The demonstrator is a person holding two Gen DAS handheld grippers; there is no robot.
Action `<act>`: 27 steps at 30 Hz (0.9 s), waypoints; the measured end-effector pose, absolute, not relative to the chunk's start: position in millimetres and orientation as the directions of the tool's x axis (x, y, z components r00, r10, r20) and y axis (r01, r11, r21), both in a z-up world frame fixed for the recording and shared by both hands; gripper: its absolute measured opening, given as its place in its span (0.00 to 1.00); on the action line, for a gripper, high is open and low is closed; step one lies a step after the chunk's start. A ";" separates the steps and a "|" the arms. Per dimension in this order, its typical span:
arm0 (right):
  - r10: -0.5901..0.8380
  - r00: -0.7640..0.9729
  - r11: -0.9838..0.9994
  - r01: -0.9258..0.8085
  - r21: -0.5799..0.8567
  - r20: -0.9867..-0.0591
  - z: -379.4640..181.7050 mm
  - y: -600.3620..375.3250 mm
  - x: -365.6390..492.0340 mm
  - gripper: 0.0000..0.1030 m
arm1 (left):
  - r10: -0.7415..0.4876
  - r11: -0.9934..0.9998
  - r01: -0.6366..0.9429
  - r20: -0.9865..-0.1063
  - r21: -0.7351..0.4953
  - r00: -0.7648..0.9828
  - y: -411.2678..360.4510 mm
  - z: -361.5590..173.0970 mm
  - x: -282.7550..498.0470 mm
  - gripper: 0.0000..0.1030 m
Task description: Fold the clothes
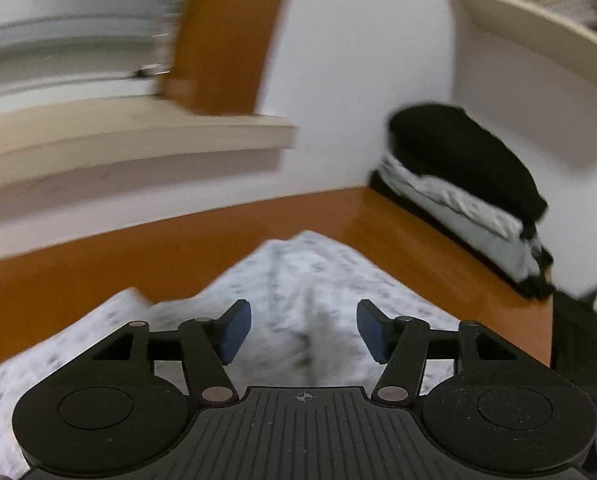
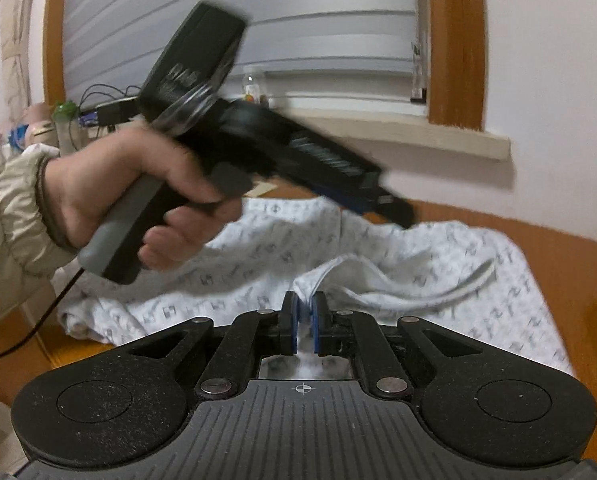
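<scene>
The patterned white garment lies rumpled across the wooden table. Right gripper: jaws pressed together, pinching a raised fold of the cloth near its hem. Left gripper: jaws spread, nothing between them, held above the garment; the picture is blurred. In the right view the person's hand holds it raised over the cloth. A stack of folded clothes sits at the table's far corner, against the wall.

Judgement: a fold seems in hand. To do it well, the free gripper should take a matching edge so the cloth lifts evenly, stays taut, and lands with edges aligned.
</scene>
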State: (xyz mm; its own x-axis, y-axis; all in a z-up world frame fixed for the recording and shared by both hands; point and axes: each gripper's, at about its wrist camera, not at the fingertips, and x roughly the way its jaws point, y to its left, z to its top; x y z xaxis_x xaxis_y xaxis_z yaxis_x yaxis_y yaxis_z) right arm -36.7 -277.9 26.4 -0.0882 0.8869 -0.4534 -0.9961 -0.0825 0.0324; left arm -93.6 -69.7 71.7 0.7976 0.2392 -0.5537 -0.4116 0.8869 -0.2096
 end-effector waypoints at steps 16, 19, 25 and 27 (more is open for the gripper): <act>0.910 -0.094 -0.058 -0.993 0.099 -0.404 3.7 -285.8 -35.6 0.09 | 0.329 0.927 -0.364 -0.669 0.093 0.666 -98.8 60.5 -8.3 0.11; 0.922 -0.093 -0.058 -0.993 0.105 -0.376 11.0 -288.8 -34.6 0.08 | 0.313 0.925 -0.379 -0.633 0.033 0.708 -88.0 81.4 -28.5 0.06; 0.953 -0.109 -0.079 -0.990 0.115 -0.283 49.8 -292.5 -37.1 0.08 | 0.316 0.906 -0.418 -0.540 -0.073 0.780 -66.0 151.0 -82.6 0.06; 0.964 -0.140 -0.116 -0.986 0.117 -0.228 80.7 -290.8 -45.1 0.08 | 0.334 0.895 -0.435 -0.499 -0.097 0.799 -58.7 186.2 -104.6 0.06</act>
